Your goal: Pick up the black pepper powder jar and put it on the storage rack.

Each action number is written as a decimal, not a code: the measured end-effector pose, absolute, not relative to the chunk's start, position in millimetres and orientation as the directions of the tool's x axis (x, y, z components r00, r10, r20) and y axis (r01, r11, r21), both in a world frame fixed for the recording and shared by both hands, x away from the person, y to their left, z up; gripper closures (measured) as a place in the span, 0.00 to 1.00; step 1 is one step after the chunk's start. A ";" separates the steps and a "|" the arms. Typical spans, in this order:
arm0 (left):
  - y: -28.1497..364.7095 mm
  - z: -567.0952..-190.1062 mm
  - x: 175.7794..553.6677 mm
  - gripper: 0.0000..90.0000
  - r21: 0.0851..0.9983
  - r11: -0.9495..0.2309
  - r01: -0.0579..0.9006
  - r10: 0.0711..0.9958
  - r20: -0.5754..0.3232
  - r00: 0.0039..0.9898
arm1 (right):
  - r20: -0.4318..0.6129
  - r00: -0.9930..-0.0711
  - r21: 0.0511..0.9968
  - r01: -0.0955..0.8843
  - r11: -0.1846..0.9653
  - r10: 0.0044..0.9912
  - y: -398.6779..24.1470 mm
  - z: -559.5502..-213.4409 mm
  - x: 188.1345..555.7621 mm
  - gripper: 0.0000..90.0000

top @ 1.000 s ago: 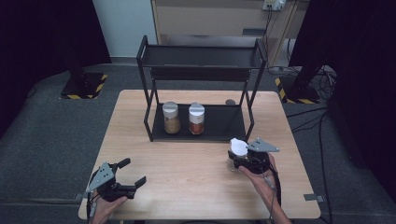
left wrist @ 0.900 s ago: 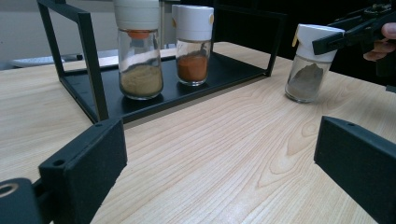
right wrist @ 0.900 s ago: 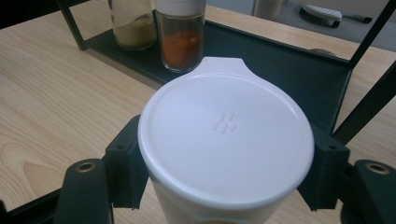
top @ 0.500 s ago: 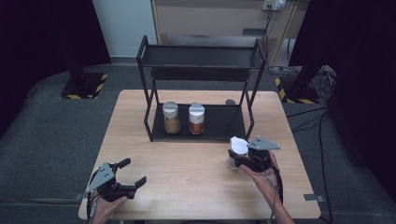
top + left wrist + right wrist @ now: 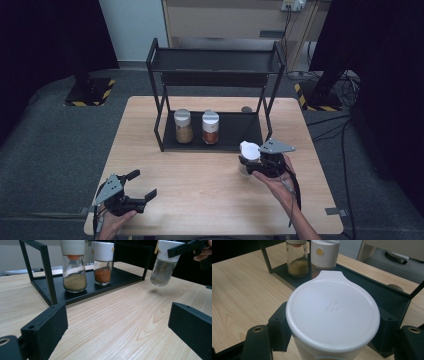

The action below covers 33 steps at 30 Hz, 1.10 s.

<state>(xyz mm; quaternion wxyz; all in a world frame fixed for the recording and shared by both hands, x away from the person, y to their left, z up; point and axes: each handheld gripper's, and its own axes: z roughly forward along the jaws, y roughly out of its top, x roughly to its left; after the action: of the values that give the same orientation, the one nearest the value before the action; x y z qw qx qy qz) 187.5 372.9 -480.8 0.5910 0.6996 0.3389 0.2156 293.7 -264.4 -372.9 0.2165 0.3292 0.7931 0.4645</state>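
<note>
My right gripper [image 5: 248, 161] is shut on a white-capped spice jar [image 5: 248, 152] and holds it just above the table, in front of the black rack [image 5: 215, 65]. In the right gripper view the jar's white lid [image 5: 333, 316] sits between the two black pads. The left gripper view shows that jar [image 5: 163, 263] hanging clear of the wood. Two more jars stand on the rack's lower shelf: one with tan powder [image 5: 183, 126], one with orange-red powder [image 5: 210, 127]. My left gripper [image 5: 141, 185] rests open near the table's front left corner, nothing between its pads [image 5: 48, 327].
The wooden table [image 5: 200, 195] has free room between the two grippers. The rack's upper shelf [image 5: 215, 60] is bare. A small dark round object [image 5: 246, 109] lies on the table behind the rack's right side. Cables trail on the floor at the right.
The right gripper has lifted the jar slightly off the table. The left gripper has stayed where it was.
</note>
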 end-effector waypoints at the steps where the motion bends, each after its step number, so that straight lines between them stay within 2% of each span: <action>1: 373.0 -480.8 187.5 0.02 0.973 -0.071 0.219 0.729 -0.099 0.677 | -0.038 -0.691 0.879 0.320 0.353 0.722 -263.1 -371.7 294.8 0.35; 19: 373.8 -480.9 187.5 0.02 0.973 -0.070 0.219 0.729 -0.100 0.677 | -0.062 -0.697 0.881 0.299 0.368 0.715 -243.3 -349.0 316.7 0.35; 33: 374.0 -481.0 187.5 0.02 0.973 -0.070 0.219 0.730 -0.099 0.676 | -0.065 -0.657 0.883 0.313 0.350 0.751 -236.6 -330.7 341.6 0.35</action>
<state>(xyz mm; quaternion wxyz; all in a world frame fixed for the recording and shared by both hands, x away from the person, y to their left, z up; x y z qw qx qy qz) 187.5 374.0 -481.0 0.5911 0.6990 0.3396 0.2160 341.6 -236.6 -330.7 0.2389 0.3383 0.7862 0.4587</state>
